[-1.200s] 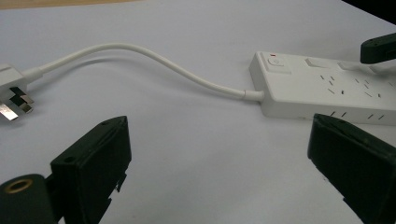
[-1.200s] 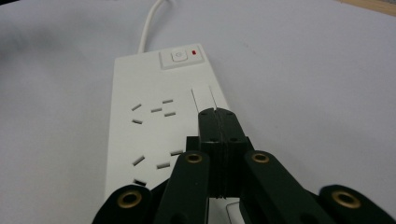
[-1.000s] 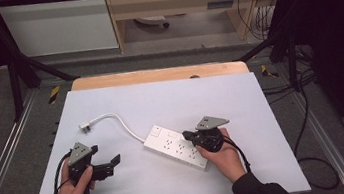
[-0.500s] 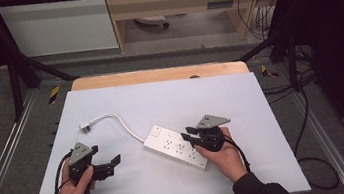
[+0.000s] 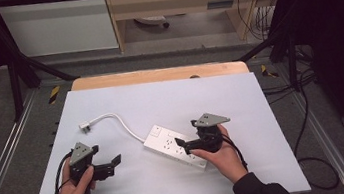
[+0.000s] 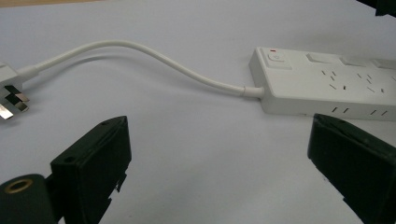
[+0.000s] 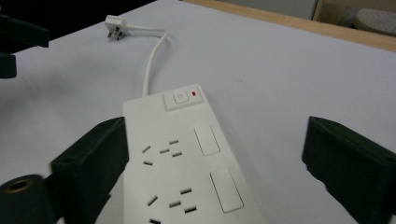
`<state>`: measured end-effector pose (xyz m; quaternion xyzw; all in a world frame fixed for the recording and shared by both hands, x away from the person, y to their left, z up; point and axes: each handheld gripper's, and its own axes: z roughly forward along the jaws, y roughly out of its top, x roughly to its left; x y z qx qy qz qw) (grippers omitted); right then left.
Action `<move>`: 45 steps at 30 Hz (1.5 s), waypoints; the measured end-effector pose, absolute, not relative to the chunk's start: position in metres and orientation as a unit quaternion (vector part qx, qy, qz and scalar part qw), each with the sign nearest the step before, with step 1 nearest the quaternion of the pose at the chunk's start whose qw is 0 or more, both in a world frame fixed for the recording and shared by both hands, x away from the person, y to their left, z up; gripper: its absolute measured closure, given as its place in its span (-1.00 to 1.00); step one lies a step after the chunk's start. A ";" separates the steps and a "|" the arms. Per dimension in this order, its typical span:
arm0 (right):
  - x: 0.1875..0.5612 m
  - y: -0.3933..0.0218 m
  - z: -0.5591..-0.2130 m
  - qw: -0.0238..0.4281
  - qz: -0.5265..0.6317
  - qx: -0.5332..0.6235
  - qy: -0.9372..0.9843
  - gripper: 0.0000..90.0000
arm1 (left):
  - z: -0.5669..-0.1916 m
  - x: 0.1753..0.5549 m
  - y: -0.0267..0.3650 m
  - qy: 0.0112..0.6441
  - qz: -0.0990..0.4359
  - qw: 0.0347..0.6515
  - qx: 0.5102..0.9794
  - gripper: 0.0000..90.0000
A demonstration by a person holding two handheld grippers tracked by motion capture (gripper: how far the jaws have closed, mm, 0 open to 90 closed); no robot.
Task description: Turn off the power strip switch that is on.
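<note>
Since the earlier frame, right gripper [image 5: 185, 144] jaws have just been opening; now wide apart, power strip [image 7: 187, 158] between them, pads clear of it. Left gripper [image 5: 106, 158] unmoved, jaws apart, empty; strip beyond its fingertips, plug [image 6: 11, 93] farther off.

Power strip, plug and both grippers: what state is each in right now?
power strip: flat on the table, sockets up, nothing plugged in.
plug: unplugged, lying on the table at the cable's end.
cable: slack, curved.
right gripper: jaws have just been opening, wide apart over the strip, not pressing it.
left gripper: open, nothing between its jaws.
</note>
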<state>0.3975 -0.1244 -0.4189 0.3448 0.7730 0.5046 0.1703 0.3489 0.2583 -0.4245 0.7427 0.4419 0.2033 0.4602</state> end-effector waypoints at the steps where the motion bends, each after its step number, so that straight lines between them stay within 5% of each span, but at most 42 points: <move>1: 0.397 -0.123 -0.418 0.179 0.506 0.341 0.772 -0.93 | -0.424 0.349 0.259 0.442 0.204 0.461 0.742 -0.86; 10: 0.393 -0.122 -0.414 0.240 0.516 0.348 0.745 -0.88 | -0.422 0.348 0.260 0.440 0.203 0.472 0.736 -0.86; 20: 0.393 -0.138 -0.405 0.221 0.525 0.349 0.744 -0.89 | -0.422 0.348 0.257 0.437 0.197 0.476 0.737 -0.87; 45: 0.384 -0.185 -0.375 0.264 0.529 0.382 0.710 -0.93 | -0.417 0.345 0.261 0.433 0.200 0.483 0.734 -0.86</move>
